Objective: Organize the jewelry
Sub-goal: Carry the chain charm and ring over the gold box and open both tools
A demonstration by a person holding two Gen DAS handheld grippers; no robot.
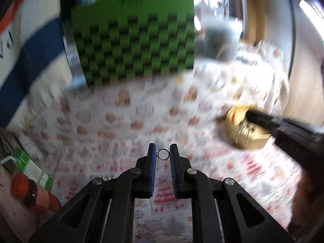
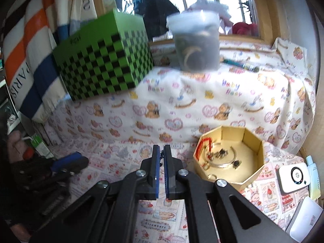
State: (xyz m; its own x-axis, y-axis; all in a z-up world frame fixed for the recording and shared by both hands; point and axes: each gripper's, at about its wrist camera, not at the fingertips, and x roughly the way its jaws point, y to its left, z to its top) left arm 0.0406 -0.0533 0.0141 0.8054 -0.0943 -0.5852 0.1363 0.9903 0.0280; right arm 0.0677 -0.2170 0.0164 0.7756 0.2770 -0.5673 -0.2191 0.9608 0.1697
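A small silver ring (image 1: 163, 154) is pinched between the narrowed left tongs (image 1: 163, 154) above the patterned bench (image 1: 121, 125). A thin dangling piece (image 2: 161, 156) is clamped in the nearly closed right tongs (image 2: 161, 151). An octagonal box (image 2: 254, 141) of jewelry is seen near the bench's right edge.

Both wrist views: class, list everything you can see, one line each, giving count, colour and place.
ring: one, silver, between the left fingers
small jewelry piece: one, dark, pinched at the right fingertips
octagonal box: one, tan, right; holds a silver bangle, orange cord, small pieces
checkered box: one, green and black, back left
tub: one, translucent grey, back centre
patterned cloth: white, covering the surface
left hand-held gripper: black, blue pads
right hand-held gripper: black, blue pads
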